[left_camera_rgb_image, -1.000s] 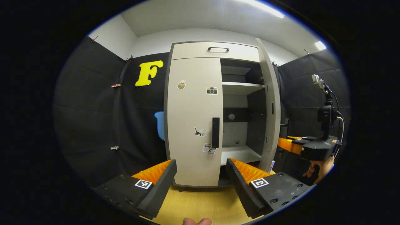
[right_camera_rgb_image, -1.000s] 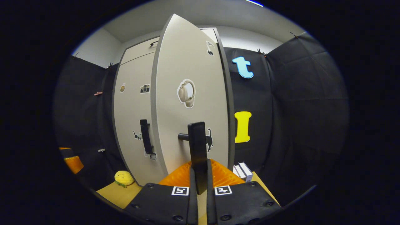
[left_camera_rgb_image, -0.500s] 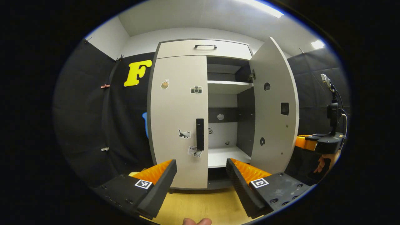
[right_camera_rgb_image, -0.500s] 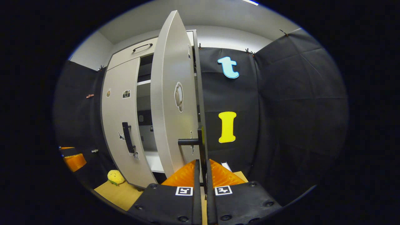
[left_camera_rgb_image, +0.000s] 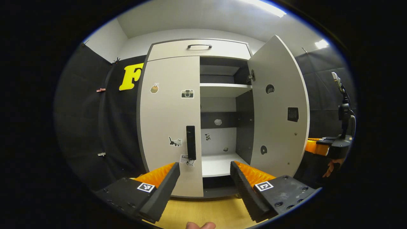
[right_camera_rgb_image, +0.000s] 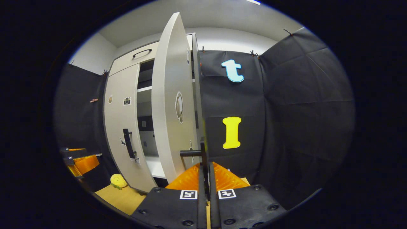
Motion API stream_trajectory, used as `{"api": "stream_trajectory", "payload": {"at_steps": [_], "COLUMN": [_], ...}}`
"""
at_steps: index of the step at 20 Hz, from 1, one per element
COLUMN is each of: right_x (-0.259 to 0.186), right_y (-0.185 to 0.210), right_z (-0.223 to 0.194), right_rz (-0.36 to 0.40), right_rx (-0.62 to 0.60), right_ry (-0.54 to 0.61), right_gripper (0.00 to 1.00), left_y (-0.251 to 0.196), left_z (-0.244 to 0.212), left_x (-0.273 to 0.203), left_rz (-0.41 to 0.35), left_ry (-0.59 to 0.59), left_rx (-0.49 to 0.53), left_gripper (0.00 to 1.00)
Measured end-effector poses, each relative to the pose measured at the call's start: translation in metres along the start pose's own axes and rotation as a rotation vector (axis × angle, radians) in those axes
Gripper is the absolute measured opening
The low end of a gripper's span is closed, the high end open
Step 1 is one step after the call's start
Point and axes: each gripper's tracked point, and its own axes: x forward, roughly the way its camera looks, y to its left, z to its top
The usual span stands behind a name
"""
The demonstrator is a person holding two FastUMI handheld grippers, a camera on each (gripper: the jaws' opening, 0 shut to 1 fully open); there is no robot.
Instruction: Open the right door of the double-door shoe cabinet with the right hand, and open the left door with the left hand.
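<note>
The left gripper (left_camera_rgb_image: 205, 178) is wide open and empty; the left door's vertical handle (left_camera_rgb_image: 190, 142) stands ahead, slightly left. The right gripper (right_camera_rgb_image: 206, 168) clamps the right door's handle (right_camera_rgb_image: 203, 152).

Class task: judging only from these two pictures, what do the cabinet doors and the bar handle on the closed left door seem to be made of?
Flat off-white cabinet doors: probably laminated board, matte, with an even sheen and no grain. Upright black bar handle: plastic or painted metal, uniformly dark; the pictures cannot settle which.
</note>
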Motion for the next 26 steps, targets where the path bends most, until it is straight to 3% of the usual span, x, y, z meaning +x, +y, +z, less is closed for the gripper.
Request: {"api": "stream_trajectory", "payload": {"at_steps": [2, 4, 5, 6, 8, 9, 10, 11, 14, 20, 26], "right_x": [-0.002, -0.008, -0.009, -0.011, -0.013, -0.015, -0.016, -0.023, -0.034, -0.036, -0.032], "right_y": [0.0, -0.004, -0.005, -0.007, -0.02, -0.025, -0.03, -0.032, -0.047, -0.068, -0.084], "right_z": [0.004, 0.008, 0.013, 0.016, 0.017, 0.015, 0.015, 0.014, 0.012, 0.012, 0.011], "right_rz": [0.009, 0.018, 0.014, 0.016, -0.018, -0.029, -0.042, -0.051, -0.086, -0.092, -0.077], "right_rx": [0.007, 0.002, -0.01, -0.02, -0.043, -0.048, -0.042, -0.028, -0.006, 0.0, -0.009], "right_ry": [-0.006, -0.024, -0.039, -0.049, -0.056, -0.052, -0.046, -0.036, -0.034, -0.043, -0.043], "right_gripper": [0.1, 0.23, 0.21, 0.25, 0.46, 0.67, 0.76, 0.98, 0.98, 0.98, 0.98], "left_y": [0.001, 0.006, 0.01, 0.015, 0.022, 0.026, 0.03, 0.032, 0.034, 0.051, 0.059], "left_z": [0.004, 0.009, 0.011, 0.014, 0.014, 0.013, 0.013, 0.011, 0.004, -0.01, -0.021], "left_x": [0.01, 0.021, 0.029, 0.038, 0.056, 0.065, 0.075, 0.087, 0.119, 0.175, 0.214], "left_rz": [-0.004, 0.01, 0.017, 0.024, 0.037, 0.045, 0.055, 0.056, 0.04, 0.097, 0.137], "left_ry": [-0.009, -0.02, -0.027, -0.032, -0.033, -0.032, -0.034, -0.035, -0.031, -0.017, 0.008], "left_rx": [-0.012, -0.019, -0.02, -0.021, -0.019, -0.014, -0.006, 0.003, 0.026, 0.05, 0.063], "left_gripper": [0.99, 0.99, 0.98, 0.98, 0.98, 1.0, 1.0, 0.98, 0.98, 0.94, 0.7]}}
